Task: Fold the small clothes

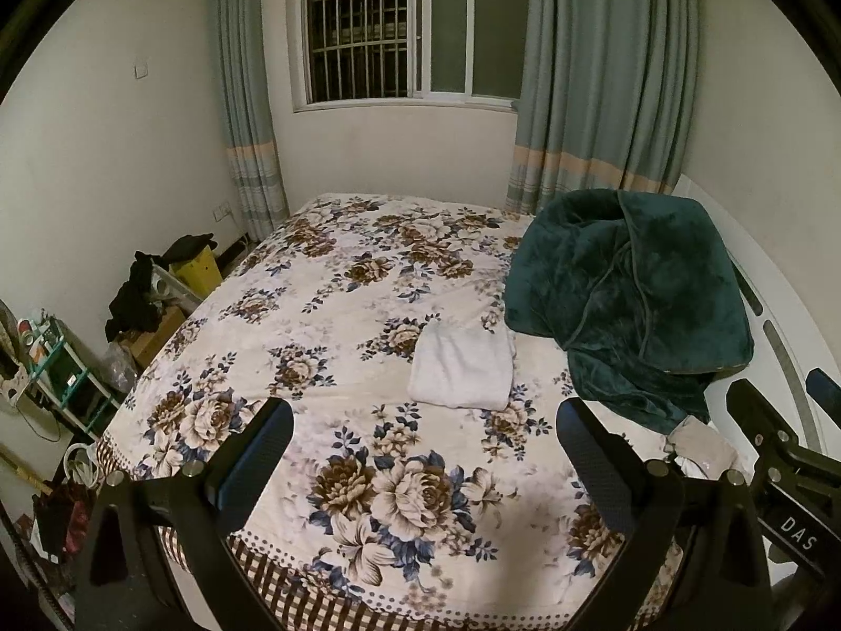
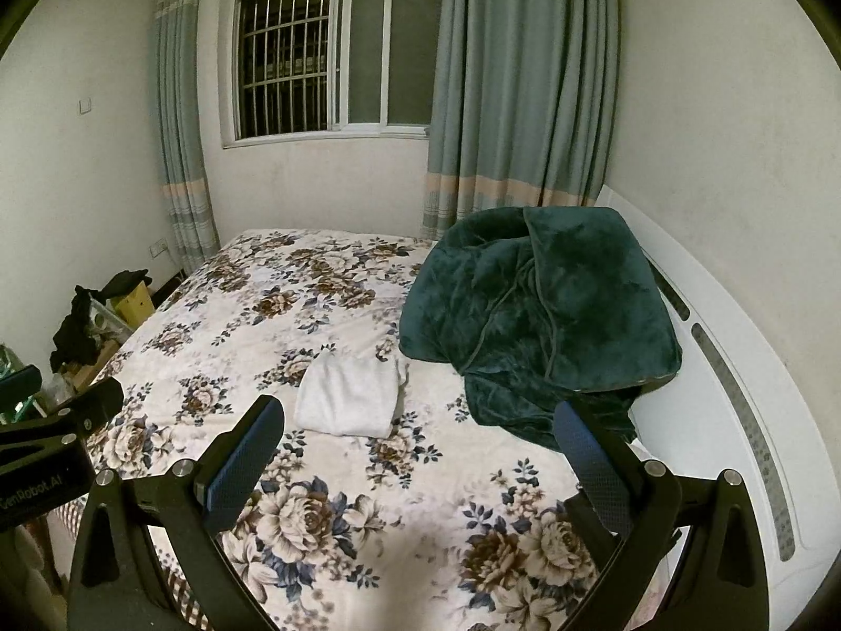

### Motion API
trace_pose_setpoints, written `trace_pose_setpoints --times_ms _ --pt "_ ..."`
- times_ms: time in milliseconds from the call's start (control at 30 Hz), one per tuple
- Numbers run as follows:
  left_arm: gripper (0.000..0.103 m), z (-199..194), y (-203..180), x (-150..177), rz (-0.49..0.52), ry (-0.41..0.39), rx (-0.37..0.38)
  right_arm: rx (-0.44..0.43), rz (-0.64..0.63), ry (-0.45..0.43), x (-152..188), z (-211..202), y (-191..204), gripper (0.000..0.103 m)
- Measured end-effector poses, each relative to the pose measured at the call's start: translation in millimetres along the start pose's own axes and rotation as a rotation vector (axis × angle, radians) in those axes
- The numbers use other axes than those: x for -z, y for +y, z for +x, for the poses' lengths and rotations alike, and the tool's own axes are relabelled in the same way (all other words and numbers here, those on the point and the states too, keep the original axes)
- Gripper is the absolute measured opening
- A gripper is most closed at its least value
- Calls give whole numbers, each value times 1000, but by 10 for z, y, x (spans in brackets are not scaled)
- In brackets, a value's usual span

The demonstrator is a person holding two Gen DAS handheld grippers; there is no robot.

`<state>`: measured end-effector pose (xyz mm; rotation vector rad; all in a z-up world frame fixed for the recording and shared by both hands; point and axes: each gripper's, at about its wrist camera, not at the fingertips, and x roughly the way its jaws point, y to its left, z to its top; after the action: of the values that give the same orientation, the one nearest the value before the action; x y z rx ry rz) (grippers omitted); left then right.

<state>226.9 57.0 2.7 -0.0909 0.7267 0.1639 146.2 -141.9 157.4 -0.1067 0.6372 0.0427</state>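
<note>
Both the left gripper (image 1: 423, 452) and right gripper (image 2: 420, 452) hang spread apart, empty. The folded white garment (image 1: 462, 370) lies just beside the green blanket (image 1: 625, 299); a careless pinch could undo its layers.

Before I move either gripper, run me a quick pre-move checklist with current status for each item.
1. Left gripper open and holding nothing: ok.
2. Right gripper open and holding nothing: ok.
3. White garment lying folded on the floral bedspread: ok.
4. Garment apart from the green blanket: ok, a gap shows.
5. Both grippers short of the garment, not touching it: ok.
6. Pale cloth beside the blanket's near edge, another item to fold: cannot tell.
</note>
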Motion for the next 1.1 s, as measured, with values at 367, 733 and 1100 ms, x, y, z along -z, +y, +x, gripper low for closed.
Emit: trace_pose_setpoints --times_ms 367,733,1100 --pt "102 -60 13 -4 7 -17 -12 6 4 -5 38 -18 45 103" --pt "102 -67 13 -20 4 -16 -11 18 12 0 41 -20 30 103" --pt "102 -80 49 -56 1 -23 -24 12 13 -3 -7 -13 -4 103"
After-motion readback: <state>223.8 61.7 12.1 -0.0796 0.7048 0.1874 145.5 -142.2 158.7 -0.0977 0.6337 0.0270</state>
